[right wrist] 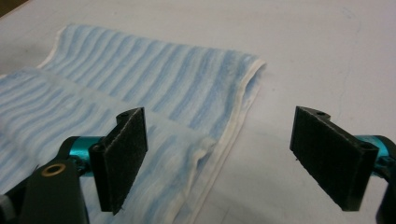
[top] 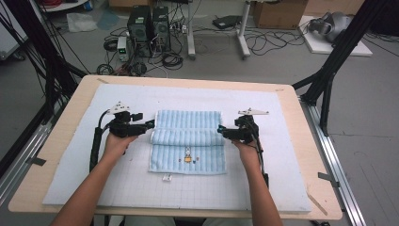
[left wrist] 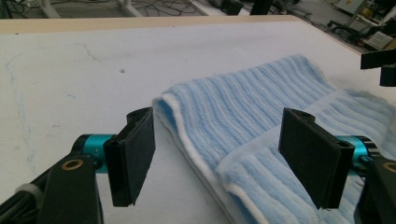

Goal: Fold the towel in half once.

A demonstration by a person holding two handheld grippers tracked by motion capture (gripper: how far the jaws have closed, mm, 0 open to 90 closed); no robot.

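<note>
- You have a light blue towel (top: 187, 141) with darker blue stripes running across it, lying flat on the white mat in the middle of the table.
- Its far part is folded over toward you, so the folded edge forms a thicker band across the middle, in the high view.
- The near part lies in a single layer, with a small yellow picture sewn near its middle.
- A white border runs along the towel's (left wrist: 243, 135) side edges, and the layers there sit stacked and slightly uneven.
- At the other side edge the towel's (right wrist: 140, 93) top layer ends in a small puckered corner.
</note>
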